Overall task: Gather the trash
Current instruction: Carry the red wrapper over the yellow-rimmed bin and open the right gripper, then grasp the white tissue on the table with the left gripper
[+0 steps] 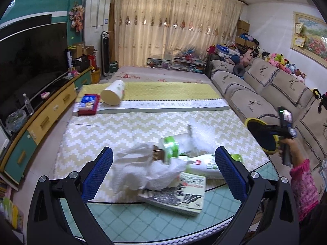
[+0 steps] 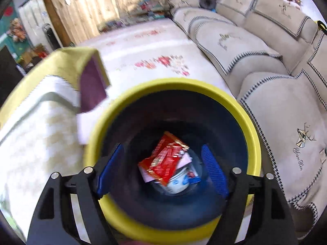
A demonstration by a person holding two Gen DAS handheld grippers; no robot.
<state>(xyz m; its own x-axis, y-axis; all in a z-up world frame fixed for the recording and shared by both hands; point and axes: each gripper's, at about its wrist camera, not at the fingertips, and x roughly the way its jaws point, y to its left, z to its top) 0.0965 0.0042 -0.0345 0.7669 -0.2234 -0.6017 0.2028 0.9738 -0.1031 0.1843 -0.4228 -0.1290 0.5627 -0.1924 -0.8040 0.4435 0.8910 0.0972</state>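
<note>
My right gripper (image 2: 162,168) hangs over the mouth of the yellow-rimmed bin (image 2: 241,110), its fingers spread with nothing between them. Down in the bin's dark well lie a red wrapper (image 2: 164,159) and a white cup (image 2: 177,183), so I judge that piece of trash as delivered.

My left gripper (image 1: 163,173) points down at the remaining pile on the glass bench (image 1: 143,220), fingers wide apart and empty. Nearest to them is a crumpled white tissue (image 1: 141,171), lying partly on a zebra-print book (image 1: 177,198). Behind it lie a green-and-white packet (image 1: 173,145) and a white bottle (image 1: 202,165) on its side.

The tissue should be almost weightless and soft. It will crush flat under the fingers, so I would close on its thickest bunched part, near the middle, rather than on a loose edge that could tear or slip out. The bottle looks smooth and rounded, likely to roll or squirt from the pads; across its body is the safer hold. The packet seems light and crinkly, best pinched at a flat face. The book is probably not trash, and I would avoid dragging it.
</note>
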